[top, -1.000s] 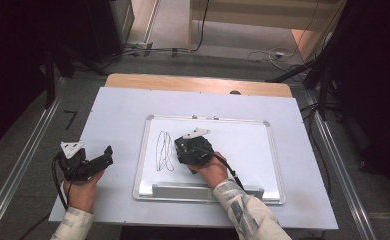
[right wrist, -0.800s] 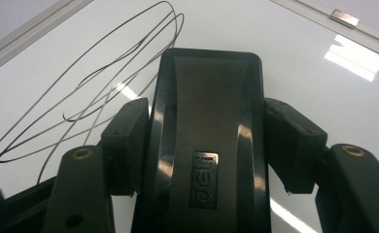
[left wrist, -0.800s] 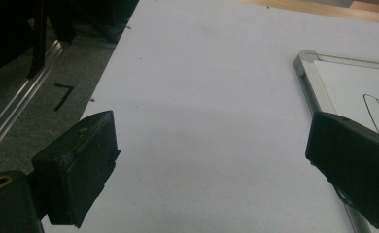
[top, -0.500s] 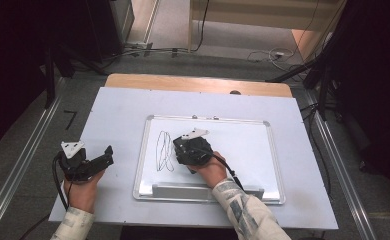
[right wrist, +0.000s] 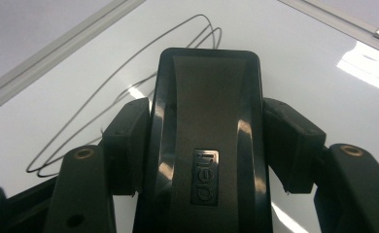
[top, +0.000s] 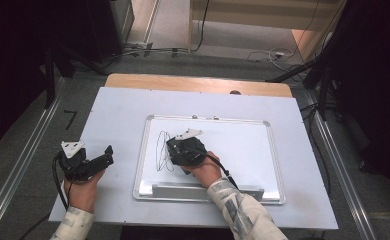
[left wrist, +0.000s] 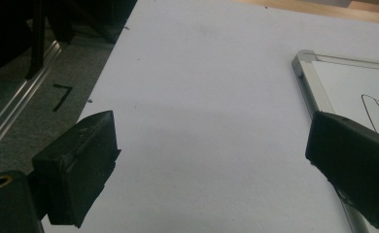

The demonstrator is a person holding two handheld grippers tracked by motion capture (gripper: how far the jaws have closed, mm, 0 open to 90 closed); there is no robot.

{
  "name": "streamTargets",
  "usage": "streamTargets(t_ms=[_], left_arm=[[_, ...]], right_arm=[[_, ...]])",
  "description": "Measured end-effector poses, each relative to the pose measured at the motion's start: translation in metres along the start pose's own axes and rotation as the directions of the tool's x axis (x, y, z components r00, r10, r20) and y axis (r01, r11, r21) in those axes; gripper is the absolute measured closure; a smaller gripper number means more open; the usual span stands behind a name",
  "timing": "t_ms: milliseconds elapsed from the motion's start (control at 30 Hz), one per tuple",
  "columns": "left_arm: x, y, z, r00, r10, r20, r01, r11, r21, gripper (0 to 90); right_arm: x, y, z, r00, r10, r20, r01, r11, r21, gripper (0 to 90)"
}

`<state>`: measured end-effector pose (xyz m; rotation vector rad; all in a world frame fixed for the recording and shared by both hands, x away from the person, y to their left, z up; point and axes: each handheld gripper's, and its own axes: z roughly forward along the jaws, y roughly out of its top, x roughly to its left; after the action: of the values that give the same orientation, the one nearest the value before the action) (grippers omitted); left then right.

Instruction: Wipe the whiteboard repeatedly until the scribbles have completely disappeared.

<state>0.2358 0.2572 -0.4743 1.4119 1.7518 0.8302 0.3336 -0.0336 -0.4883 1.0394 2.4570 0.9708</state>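
Lying flat across the middle of things, the wide pale-grey table top point(top: 108, 110) carries a silver-framed rectangular whiteboard point(top: 243, 150) set square to the person, its tray edge nearest them, which looks like a sensible lay for wiping strokes pulled along its face. On the board's left part sit thin black looping pen scribbles point(top: 161, 150), and right beside them, touching the board by the look of it, is the glossy black oblong plastic eraser point(right wrist: 207, 126), clamped crosswise between the jaws of the right gripper point(top: 185, 151); the jaws squeeze its two long sides, so the flat underside can press down on the ink, I'd judge. That right hand point(top: 207, 170) reaches in over the tray, patterned sleeve angled up from the bottom, wrist low, gripper pointing away and slightly leftward toward the loops. Off to the side, the left gripper point(top: 85, 162) rests on bare table just beside the board's left frame, jaws spread wide with nothing between them, the left hand point(top: 83, 190) parked and, it seems, simply keeping clear.
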Motion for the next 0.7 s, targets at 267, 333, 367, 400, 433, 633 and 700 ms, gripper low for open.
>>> streamTargets(t_ms=[267,333,367,400,433,633,700], left_arm=[[0.0,0.0,0.0,1.0,0.001,0.003,-0.001,1.0,-0.001,5.1],[0.0,0.0,0.0,1.0,0.0,0.002,0.0,1.0,-0.001,5.1],[0.0,0.0,0.0,1.0,0.0,0.003,0.0,1.0,-0.001,5.1],[0.0,0.0,0.0,1.0,0.001,0.003,-0.001,1.0,-0.001,5.1],[0.0,0.0,0.0,1.0,0.001,0.002,-0.001,1.0,-0.001,5.1],[0.0,0.0,0.0,1.0,0.001,0.001,-0.001,1.0,-0.001,5.1],[0.0,0.0,0.0,1.0,0.001,0.002,-0.001,1.0,-0.002,5.1]], right_arm=[[0.015,0.004,0.004,0.9995,-0.025,-0.022,0.025,1.0,0.001,36.9],[0.017,0.005,0.005,0.9991,-0.033,-0.026,0.033,0.999,0.0,36.9],[0.018,0.006,0.005,0.9992,-0.032,-0.025,0.032,0.999,0.002,36.9],[0.021,0.006,0.006,0.9989,-0.039,-0.028,0.039,0.999,0.0,36.8],[0.021,0.006,0.006,0.9989,-0.039,-0.028,0.039,0.999,0.0,36.8],[0.027,0.008,0.009,0.9982,-0.047,-0.036,0.047,0.999,-0.002,36.7],[0.03,0.009,0.009,0.9981,-0.05,-0.038,0.05,0.999,-0.001,36.7]])
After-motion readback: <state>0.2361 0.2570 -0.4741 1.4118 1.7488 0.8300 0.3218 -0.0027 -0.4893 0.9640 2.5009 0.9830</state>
